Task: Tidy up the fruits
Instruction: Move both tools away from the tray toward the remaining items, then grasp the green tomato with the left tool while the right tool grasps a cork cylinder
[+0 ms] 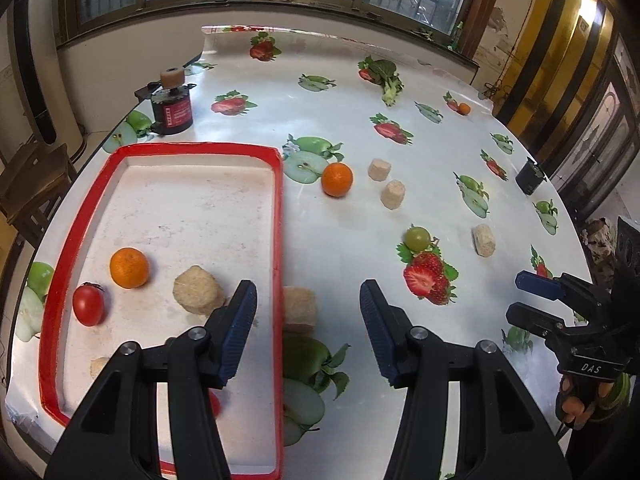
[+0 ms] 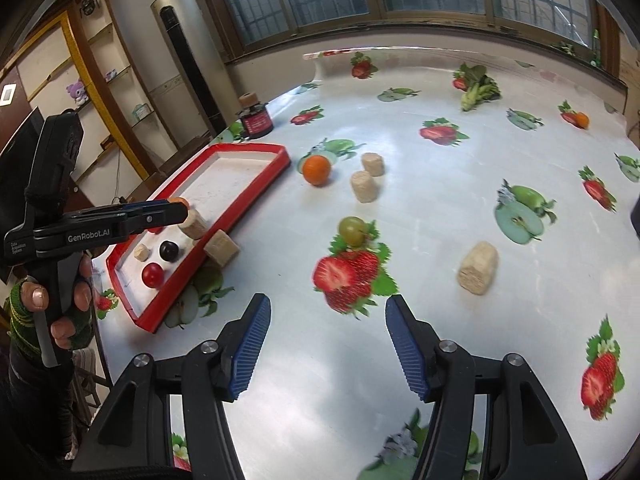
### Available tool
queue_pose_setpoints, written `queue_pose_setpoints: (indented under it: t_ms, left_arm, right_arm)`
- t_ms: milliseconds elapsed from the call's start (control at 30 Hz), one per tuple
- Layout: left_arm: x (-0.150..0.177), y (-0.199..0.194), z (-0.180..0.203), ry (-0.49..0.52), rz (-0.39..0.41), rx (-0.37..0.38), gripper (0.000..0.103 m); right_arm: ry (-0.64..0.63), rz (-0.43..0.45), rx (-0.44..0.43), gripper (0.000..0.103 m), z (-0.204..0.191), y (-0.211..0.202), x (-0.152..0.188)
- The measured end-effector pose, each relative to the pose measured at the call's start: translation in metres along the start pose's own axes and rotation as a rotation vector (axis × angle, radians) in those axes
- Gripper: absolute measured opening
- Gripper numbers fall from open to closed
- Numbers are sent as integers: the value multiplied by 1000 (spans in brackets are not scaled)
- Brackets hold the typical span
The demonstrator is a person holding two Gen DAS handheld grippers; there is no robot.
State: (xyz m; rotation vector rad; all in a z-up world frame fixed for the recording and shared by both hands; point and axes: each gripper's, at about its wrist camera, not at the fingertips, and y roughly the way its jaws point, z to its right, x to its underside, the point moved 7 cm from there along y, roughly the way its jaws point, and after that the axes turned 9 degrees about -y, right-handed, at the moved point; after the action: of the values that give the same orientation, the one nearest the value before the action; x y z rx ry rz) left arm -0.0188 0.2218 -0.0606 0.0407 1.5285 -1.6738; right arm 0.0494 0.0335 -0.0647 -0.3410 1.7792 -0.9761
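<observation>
The left hand-held gripper (image 1: 308, 300) hangs over the tray's (image 1: 279, 216) right rim at lower centre of the left wrist view, jaws partly open and empty. The right hand-held gripper (image 2: 328, 316) hovers over bare tabletop (image 2: 400, 152) at the bottom of its own view, likewise half open with nothing between the pads.

In the tray lie an orange (image 1: 129, 267), a red tomato (image 1: 88, 304), a beige block (image 1: 198, 290) and, seen from the right wrist, a dark plum (image 2: 168, 250). Still loose on the tabletop: a second orange (image 1: 337, 179) just right of the tray's far corner, a green grape (image 2: 352, 230) at mid-frame, and a tiny orange fruit (image 2: 582, 120) far off at upper right. Several beige blocks are scattered among them.

The risks, as I judge them: the round fruits may roll if a jaw nudges one before closing, and the printed strawberries and apples beside the grape could mislead aim. A block (image 1: 298, 309) sits touching the tray's outer rim and could be knocked. Squeezing the grape too hard might burst it.
</observation>
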Motion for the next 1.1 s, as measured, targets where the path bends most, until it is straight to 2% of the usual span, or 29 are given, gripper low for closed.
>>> queue_pose_setpoints:
  t_ms: [400,1100]
  left_arm:
    - [18,14,48,73,-43,57,52]
    - [17,31,84,112,-69,93,52]
  right_arm:
    - [89,-1,65,62,46,-19,28]
    - [95,-4,85,62,60,-9,19]
